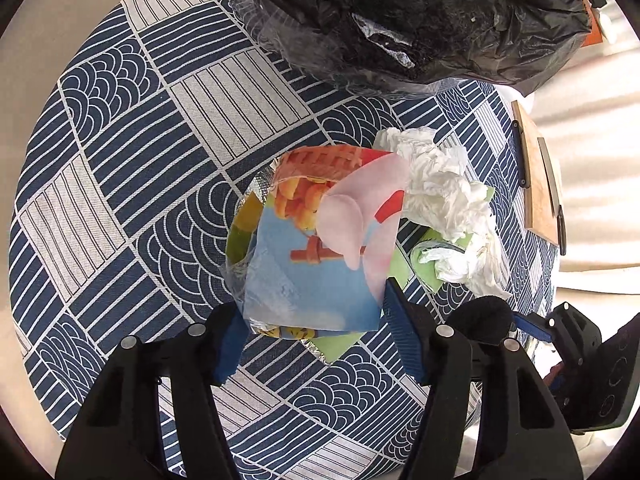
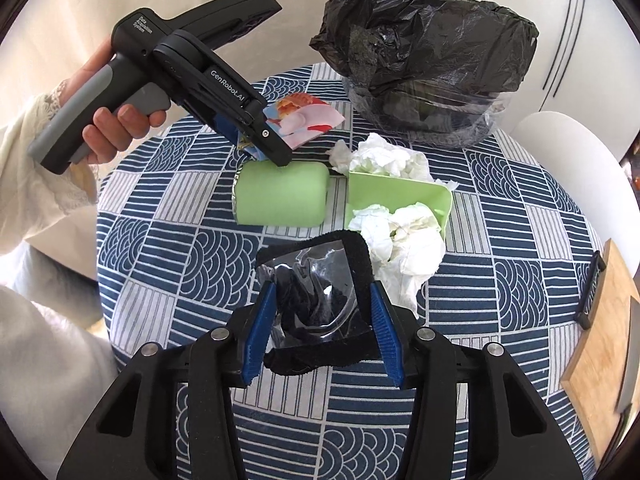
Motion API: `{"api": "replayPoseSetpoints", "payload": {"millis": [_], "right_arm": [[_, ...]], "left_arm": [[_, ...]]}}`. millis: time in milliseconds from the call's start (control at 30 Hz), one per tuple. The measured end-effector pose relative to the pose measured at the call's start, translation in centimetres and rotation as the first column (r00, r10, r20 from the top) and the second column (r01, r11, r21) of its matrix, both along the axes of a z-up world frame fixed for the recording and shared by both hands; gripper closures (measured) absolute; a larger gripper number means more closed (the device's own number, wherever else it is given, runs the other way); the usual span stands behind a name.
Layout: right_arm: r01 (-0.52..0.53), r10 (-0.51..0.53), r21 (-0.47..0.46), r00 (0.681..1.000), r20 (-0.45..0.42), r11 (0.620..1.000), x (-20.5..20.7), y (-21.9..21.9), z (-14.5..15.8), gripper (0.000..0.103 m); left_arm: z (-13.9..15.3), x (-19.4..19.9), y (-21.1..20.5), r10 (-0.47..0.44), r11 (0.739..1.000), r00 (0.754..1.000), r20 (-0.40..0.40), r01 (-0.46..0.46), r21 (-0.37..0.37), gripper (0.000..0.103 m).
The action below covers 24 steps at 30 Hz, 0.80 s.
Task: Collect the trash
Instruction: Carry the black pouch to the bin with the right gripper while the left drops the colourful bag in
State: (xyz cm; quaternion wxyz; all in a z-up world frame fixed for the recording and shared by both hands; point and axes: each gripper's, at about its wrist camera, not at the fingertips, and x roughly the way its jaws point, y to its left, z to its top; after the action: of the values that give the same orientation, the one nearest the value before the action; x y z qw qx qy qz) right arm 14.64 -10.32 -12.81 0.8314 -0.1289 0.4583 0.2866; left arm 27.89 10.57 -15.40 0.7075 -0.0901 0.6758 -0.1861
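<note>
My left gripper (image 1: 316, 320) is shut on a colourful snack wrapper (image 1: 320, 236) and holds it above the table; it also shows in the right wrist view (image 2: 256, 140) with the wrapper (image 2: 308, 120). My right gripper (image 2: 324, 328) is shut on a black piece with clear plastic film (image 2: 316, 300), low over the table. Crumpled white tissues (image 2: 396, 232) lie on and around a light green dustpan-like tray (image 2: 400, 192). A green packet (image 2: 280, 196) lies below the left gripper. The black bag-lined bin (image 2: 432, 60) stands at the far side.
The round table (image 2: 160, 240) has a blue and white patterned cloth. A wooden board with a knife (image 2: 600, 320) lies at the right edge. White chairs (image 2: 568, 136) stand behind the table at the right.
</note>
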Motion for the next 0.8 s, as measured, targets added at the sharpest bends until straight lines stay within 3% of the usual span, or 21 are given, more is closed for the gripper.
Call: {"api": "replayPoseSetpoints", "payload": {"millis": [333,433,800], "right_arm": [[0.07,-0.076,0.096,0.995,0.059,0.993,-0.4,-2.8,2.5,0.059],[0.097,-0.109,0.121,0.99,0.093,0.988,-0.3,-4.0,3.8,0.059],[0.179,-0.214,0.179,0.956,0.201,0.967,1.4,-7.7,8.4,0.059]], "left_arm": [[4.0,-0.8,3.1,0.041,0.996,0.998,0.051,-0.045,0.081,0.04],[5.4,-1.0,3.5,0.049,0.988,0.993,0.111,-0.064,0.141,0.04],[10.7,-0.5,5.0,0.081,0.97,0.962,0.26,-0.136,0.201,0.04]]}}
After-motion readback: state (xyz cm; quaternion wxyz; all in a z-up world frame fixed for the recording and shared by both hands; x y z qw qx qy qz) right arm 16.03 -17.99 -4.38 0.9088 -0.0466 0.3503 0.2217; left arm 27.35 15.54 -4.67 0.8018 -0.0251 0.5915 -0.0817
